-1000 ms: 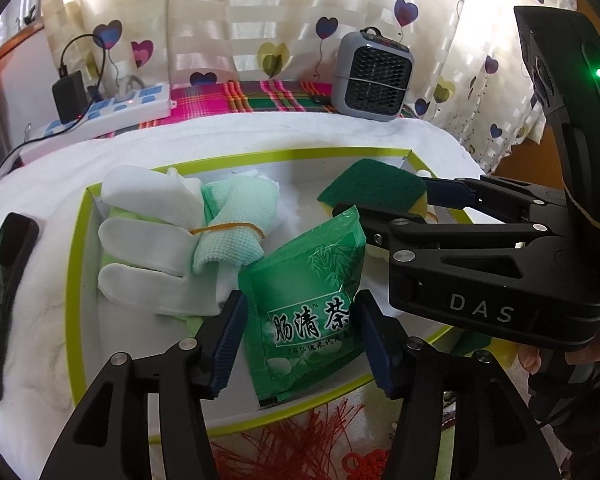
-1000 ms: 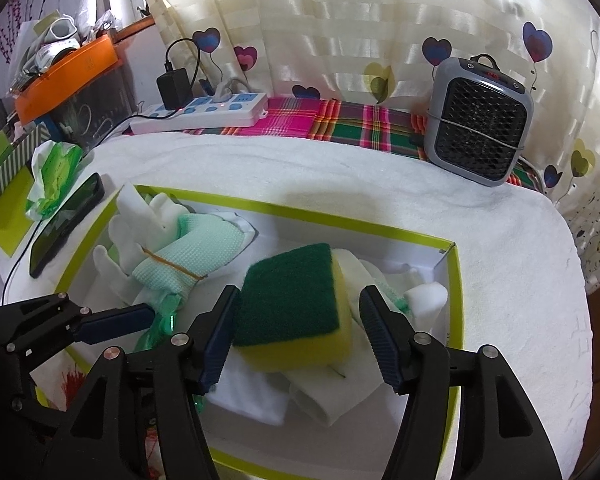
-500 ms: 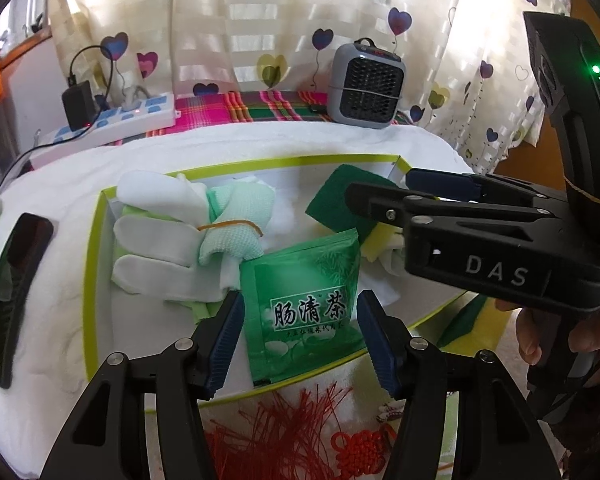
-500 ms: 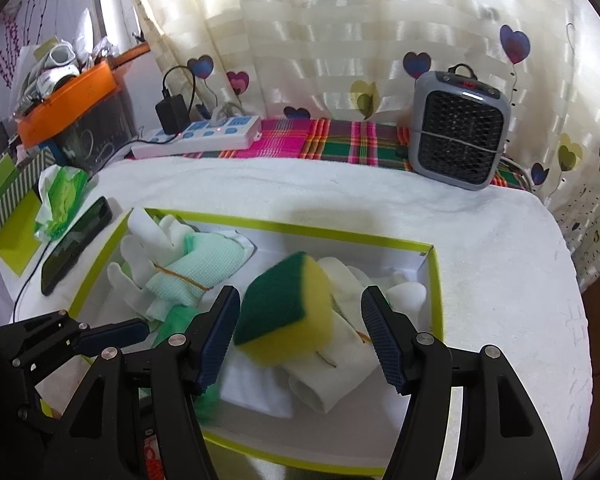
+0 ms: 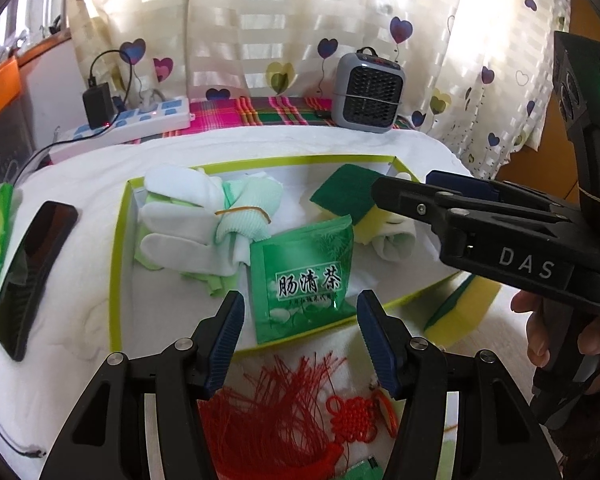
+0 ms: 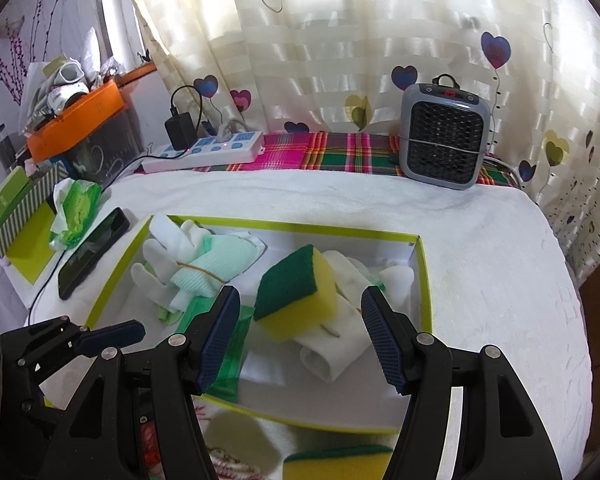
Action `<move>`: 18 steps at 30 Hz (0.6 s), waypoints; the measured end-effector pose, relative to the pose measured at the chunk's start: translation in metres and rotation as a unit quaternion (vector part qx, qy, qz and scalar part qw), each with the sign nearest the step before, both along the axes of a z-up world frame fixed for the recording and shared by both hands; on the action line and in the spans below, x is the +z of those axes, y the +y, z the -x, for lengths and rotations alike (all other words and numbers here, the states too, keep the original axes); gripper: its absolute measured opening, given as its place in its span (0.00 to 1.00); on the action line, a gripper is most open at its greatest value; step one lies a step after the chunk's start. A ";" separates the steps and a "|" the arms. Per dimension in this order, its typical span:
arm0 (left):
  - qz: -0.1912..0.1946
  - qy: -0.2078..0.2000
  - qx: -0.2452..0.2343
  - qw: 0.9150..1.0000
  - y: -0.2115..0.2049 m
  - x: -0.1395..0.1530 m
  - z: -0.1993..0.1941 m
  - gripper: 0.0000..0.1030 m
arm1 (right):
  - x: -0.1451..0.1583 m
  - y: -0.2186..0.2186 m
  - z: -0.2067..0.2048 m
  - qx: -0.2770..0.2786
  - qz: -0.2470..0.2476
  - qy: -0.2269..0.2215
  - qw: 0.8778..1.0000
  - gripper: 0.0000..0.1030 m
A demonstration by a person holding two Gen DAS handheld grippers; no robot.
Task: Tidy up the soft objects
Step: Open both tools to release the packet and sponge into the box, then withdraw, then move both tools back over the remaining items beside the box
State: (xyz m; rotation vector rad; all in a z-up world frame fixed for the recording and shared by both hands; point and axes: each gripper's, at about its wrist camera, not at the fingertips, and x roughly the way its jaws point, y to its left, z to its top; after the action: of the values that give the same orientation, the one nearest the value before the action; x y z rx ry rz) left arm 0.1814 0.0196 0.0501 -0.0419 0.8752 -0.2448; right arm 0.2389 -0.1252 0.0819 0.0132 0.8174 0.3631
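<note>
The left gripper (image 5: 300,336) sits at the bottom centre of its view, jaws spread wide and holding nothing, its blue pads flanking the near edge of a green sachet (image 5: 302,276). The sachet lies flat in the box (image 5: 116,264), its lower end over the near rim. Left of it in the box, white gloves (image 5: 176,236) lie bundled with a pale green cloth under a rubber band. Below the gripper, outside the box, a red tassel (image 5: 276,412) spreads over the white cover. The right gripper (image 6: 300,340) is likewise released, its jaws wide apart at the bottom centre of its view, nothing between the pads. Just beyond them a sponge (image 6: 296,292), green side up and tilted, rests in the middle of the box on a rolled white cloth (image 6: 332,344) that lies toward the right end. A second sponge (image 6: 340,462) lies outside the box at the bottom edge of the frame. A phone (image 6: 94,252) lies left of the box, with a green tissue pack (image 6: 76,206) above it. A power strip (image 6: 208,152) sits at upper left and a grey heater (image 6: 444,136) at upper right, before the curtain.
</note>
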 end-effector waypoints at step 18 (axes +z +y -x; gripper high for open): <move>0.006 -0.011 0.015 1.000 0.006 0.007 0.047 0.56 | 0.004 -0.015 0.051 -0.014 -0.035 -0.011 0.999 0.62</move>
State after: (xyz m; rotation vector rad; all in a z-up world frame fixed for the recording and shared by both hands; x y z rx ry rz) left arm 0.1346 0.0256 0.0575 -0.0635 0.8499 -0.2216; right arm 0.1880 -0.1399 0.0857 0.0855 0.7826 0.3653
